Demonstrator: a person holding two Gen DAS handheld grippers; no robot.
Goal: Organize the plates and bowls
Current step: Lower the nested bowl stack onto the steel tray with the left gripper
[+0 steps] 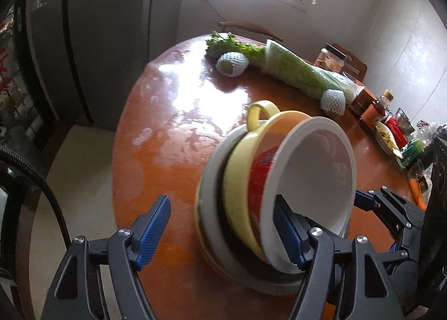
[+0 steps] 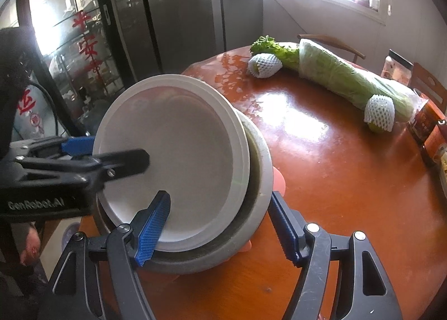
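Both tools (image 1: 223,232) (image 2: 220,229) straddle the stacked bowls (image 1: 279,180).

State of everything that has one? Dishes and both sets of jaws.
white bowl: top of stack, empty, tilted
red bowl: nested under it
yellow bowl: nested under the red one
grey plate: bottom, on table
left gripper: jaws open, astride stack
right gripper: jaws wide around plate rim, grip unclear

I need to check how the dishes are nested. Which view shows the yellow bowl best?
The left wrist view: the yellow bowl shows its side and handle there, nested between the grey plate below it and the red bowl inside it. In the right wrist view the white bowl hides all but a thin greenish edge.
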